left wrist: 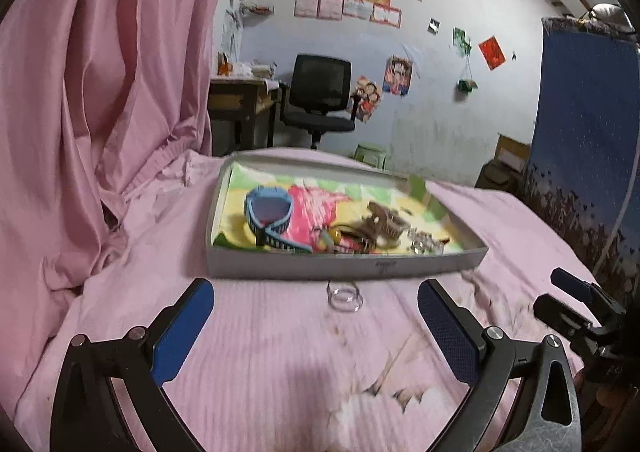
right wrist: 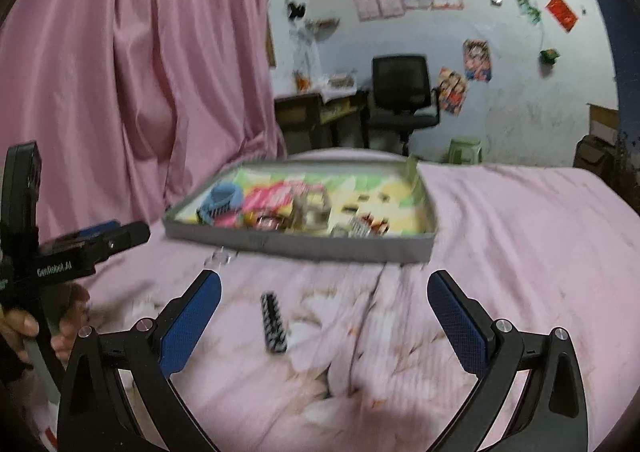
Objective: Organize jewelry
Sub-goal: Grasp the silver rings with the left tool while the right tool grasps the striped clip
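Note:
A shallow grey box lies on the pink bedsheet, lined with colourful paper. Inside it are a blue wristband, a brown hair claw and small sparkly pieces. A clear bangle rests on the sheet just in front of the box. My left gripper is open, with the bangle just ahead of its fingertips. A black-and-white hair clip lies on the sheet between the spread fingers of my open right gripper.
A pink curtain hangs at the left. Beyond the bed stand a black office chair, a desk and a green stool. A blue cloth hangs at the right. A hand holds the left gripper's handle.

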A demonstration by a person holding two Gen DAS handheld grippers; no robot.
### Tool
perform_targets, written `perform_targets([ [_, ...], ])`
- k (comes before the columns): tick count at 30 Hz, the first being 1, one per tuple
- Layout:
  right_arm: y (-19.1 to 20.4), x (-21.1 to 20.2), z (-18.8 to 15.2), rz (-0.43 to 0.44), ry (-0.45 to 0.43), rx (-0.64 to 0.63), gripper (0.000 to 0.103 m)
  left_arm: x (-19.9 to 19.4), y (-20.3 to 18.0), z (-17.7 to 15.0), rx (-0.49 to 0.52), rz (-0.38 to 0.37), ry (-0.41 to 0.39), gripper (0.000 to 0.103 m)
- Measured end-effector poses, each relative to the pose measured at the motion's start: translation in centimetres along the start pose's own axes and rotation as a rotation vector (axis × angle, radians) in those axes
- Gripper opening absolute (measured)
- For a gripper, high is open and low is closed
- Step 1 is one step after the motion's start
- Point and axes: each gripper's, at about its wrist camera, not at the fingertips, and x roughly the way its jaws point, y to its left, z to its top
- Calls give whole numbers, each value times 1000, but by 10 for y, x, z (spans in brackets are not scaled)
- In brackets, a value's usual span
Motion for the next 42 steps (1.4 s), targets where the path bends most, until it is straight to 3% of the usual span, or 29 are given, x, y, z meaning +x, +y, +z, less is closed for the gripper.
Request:
perform_targets([
  [9, 9, 30, -17, 66, 150, -23, 101, 37, 6, -9, -6, -49, 192, 102],
  [11, 12, 37, -21, 74, 183, -24, 93, 44, 4, -11, 4, -65, 219, 95],
  [13, 14, 44, -24, 80, 220, -29, 75, 50, 1, -12, 20, -82, 247, 85],
  [17, 22, 58, -31, 92, 281, -48, 62, 61, -4, -12, 45, -117, 283, 75],
  [19, 24, 65, -33, 94, 309, -50, 48, 67, -6, -11, 50, -130, 297, 68],
  [25, 20, 78, -30, 123, 330, 1, 26, 92, -14, -3, 70, -131, 350, 53],
  [29, 20, 83, -29, 123, 330, 19, 19, 105, -18, 2, 80, -111, 373, 47],
  [34, 23, 86, -29, 122, 330, 9, 14, 112, -18, 3, 74, -97, 391, 28],
  [42, 23, 85, -28, 127, 325, 13, 14, 99, -23, -3, 101, -104, 368, 28],
])
